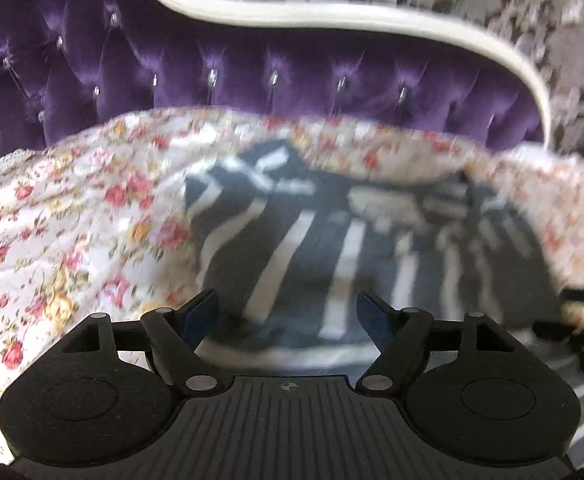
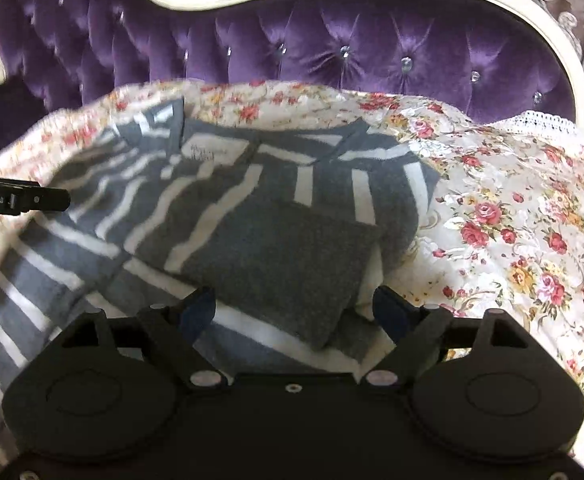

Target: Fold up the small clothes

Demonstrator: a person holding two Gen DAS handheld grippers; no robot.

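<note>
A grey sweater with white stripes (image 2: 228,200) lies spread on a floral bedspread (image 2: 511,220), its neck towards the headboard. A plain grey part (image 2: 292,256) is folded over onto its body. My right gripper (image 2: 292,294) hovers over that folded part's near end, open, its pads not pressing the cloth. In the blurred left wrist view the same sweater (image 1: 292,240) fills the middle, and my left gripper (image 1: 287,298) stands open above its near hem with nothing pinched. A black bar of the left tool (image 2: 32,200) juts in over the sweater's left side.
A purple tufted headboard (image 2: 331,48) with a white curved frame (image 2: 551,40) rises right behind the bedspread. The floral cover (image 1: 72,220) stretches to the left and right of the sweater. A white lace edge (image 2: 531,120) shows at the far right.
</note>
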